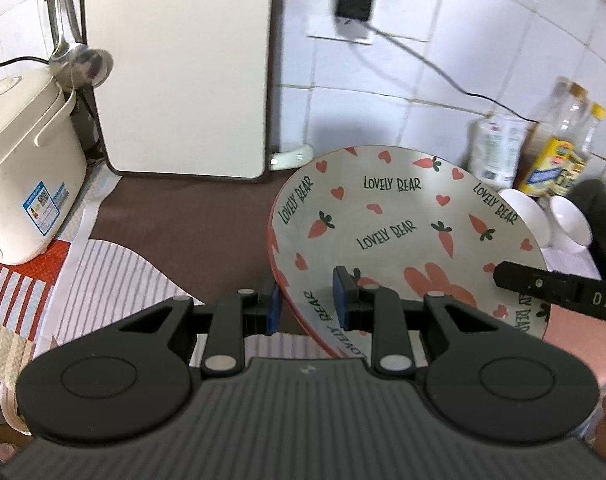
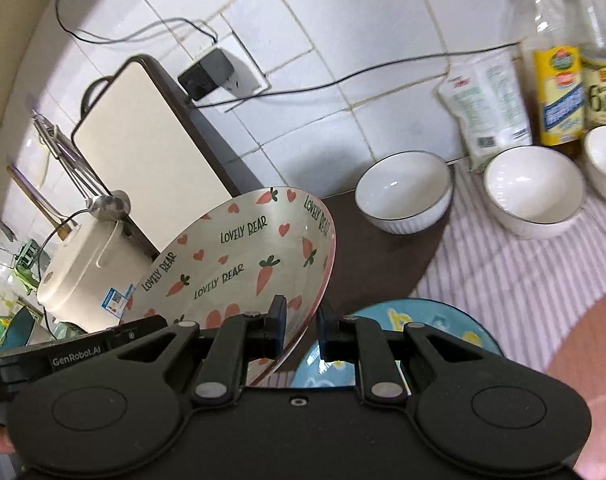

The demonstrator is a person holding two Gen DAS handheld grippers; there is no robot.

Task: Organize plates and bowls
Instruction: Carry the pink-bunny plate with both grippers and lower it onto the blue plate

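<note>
Plate [image 1: 403, 216] with carrots and hearts hangs tilted above the worktop [image 1: 183, 216], its rim pinched on opposite sides by the left gripper [image 1: 309, 304] and right gripper [image 2: 303, 326] — three white bowls [image 2: 403, 196] near the back edge and a blue plate [image 2: 435, 324] below look unsorted.
</note>
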